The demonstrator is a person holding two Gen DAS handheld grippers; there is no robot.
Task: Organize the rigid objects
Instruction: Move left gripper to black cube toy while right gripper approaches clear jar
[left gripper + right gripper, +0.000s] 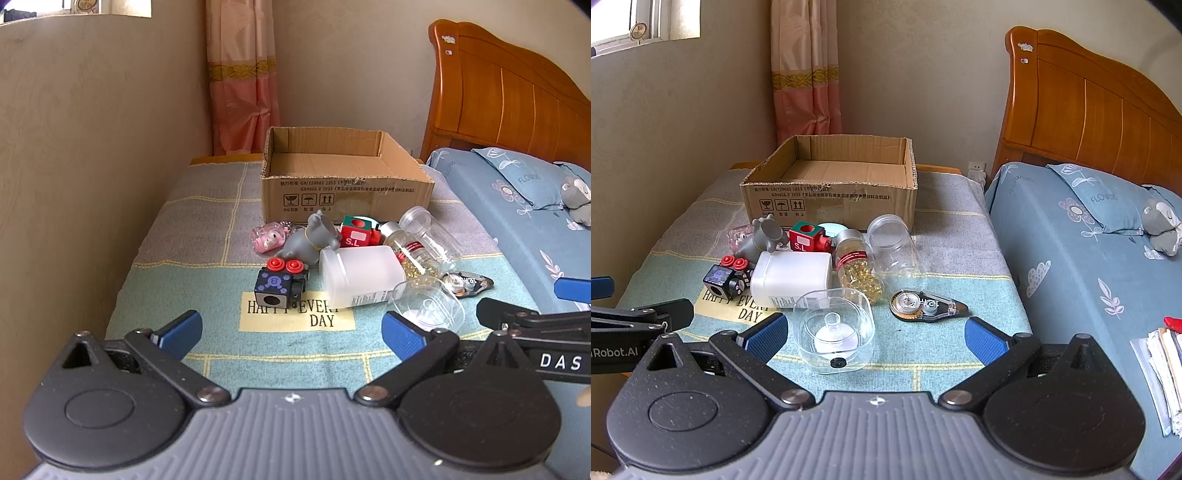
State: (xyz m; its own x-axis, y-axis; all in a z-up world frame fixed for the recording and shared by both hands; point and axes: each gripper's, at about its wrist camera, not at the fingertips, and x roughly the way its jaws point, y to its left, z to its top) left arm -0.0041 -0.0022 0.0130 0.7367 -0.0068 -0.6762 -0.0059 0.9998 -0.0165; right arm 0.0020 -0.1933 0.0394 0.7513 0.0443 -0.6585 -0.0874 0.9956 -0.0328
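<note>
Table mat (942, 354): bare strip along near edge
Box (827, 192): back, empty
Left gripper (291, 332): released
Right gripper (875, 338): released, clear container (836, 332) between fingers, untouched

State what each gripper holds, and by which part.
Nothing is held. The left gripper and right gripper are both open and empty above the cloth.

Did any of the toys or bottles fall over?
Yes. The white bottle, the bottle of yellow capsules and the clear jar all lie on their sides beside the cardboard box, which looks empty.
</note>
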